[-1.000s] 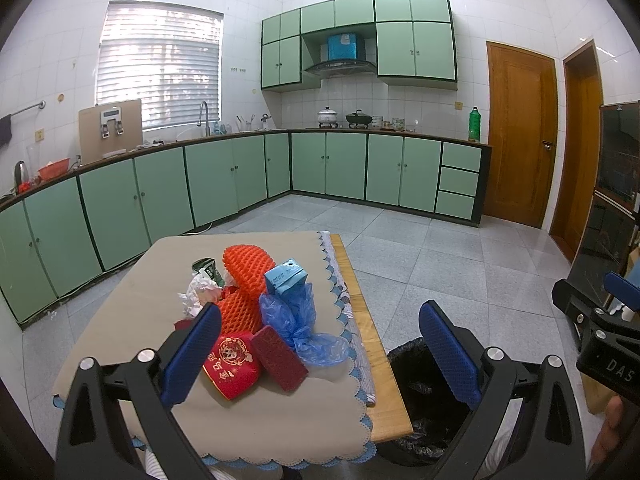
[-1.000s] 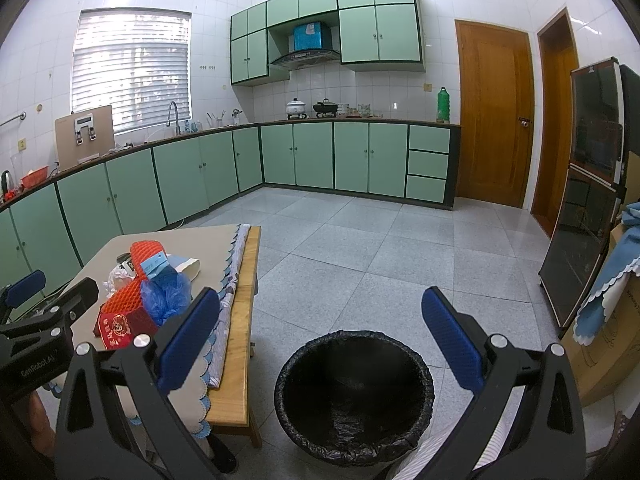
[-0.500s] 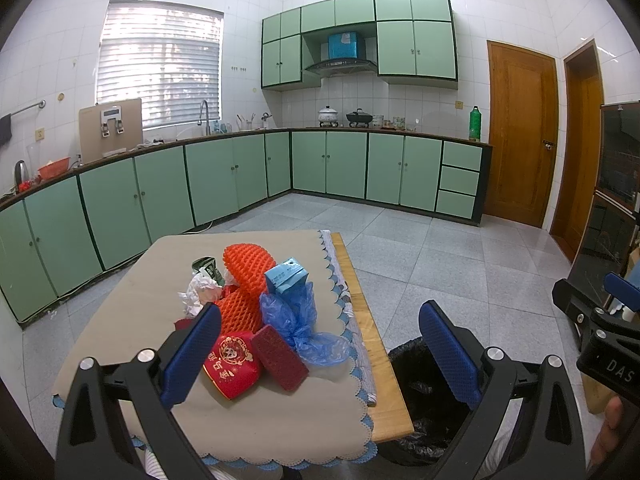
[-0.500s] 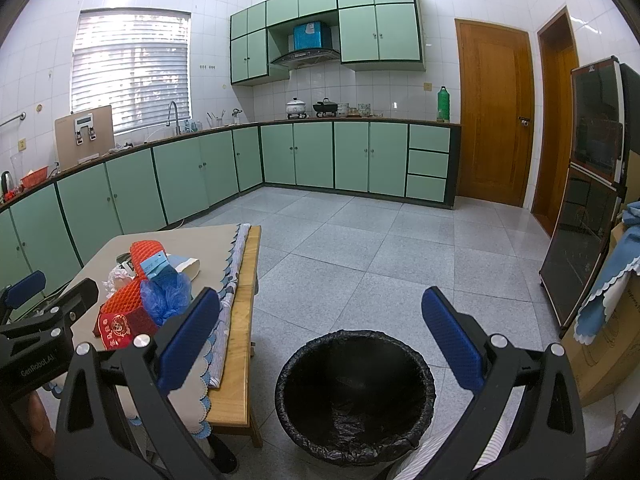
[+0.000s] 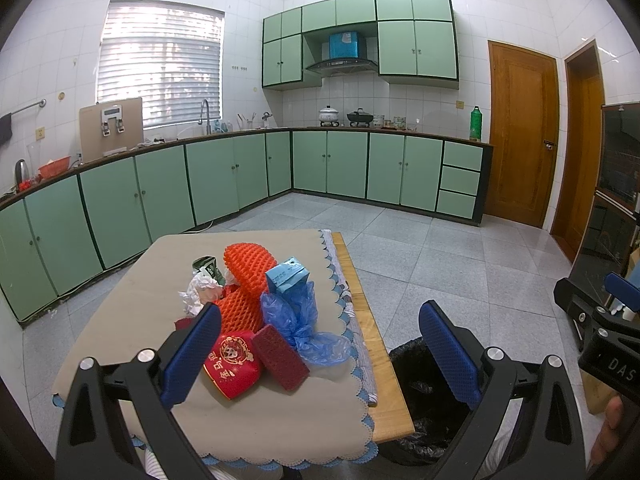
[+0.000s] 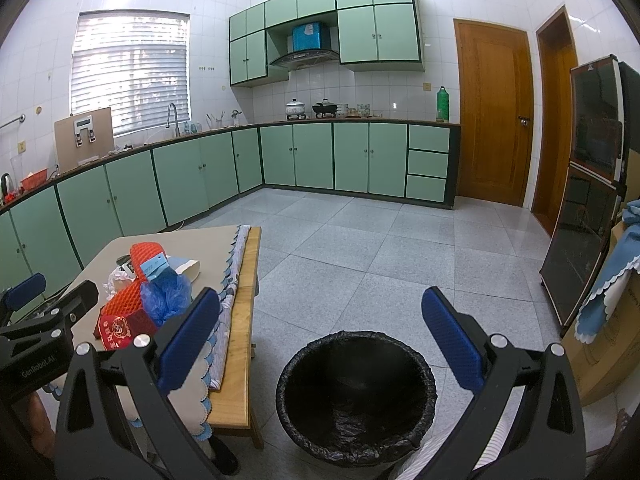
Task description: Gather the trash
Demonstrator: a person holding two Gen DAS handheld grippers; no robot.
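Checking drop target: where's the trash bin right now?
In the right wrist view the black-lined trash bin sits on the floor, low centre between the open fingers, just right of the wooden table.

Trash lies piled on the table: orange foam net (image 5: 244,280), blue carton (image 5: 286,276), blue bag (image 5: 304,320), red packet (image 5: 232,364), maroon pad (image 5: 280,356), crumpled paper (image 5: 200,292). Black-lined bin (image 6: 356,392) stands beside, open.

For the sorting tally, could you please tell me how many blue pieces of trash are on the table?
2: a blue carton atop the pile's far right, and a crumpled blue plastic bag just below it toward the table edge. Others may be hidden underneath.
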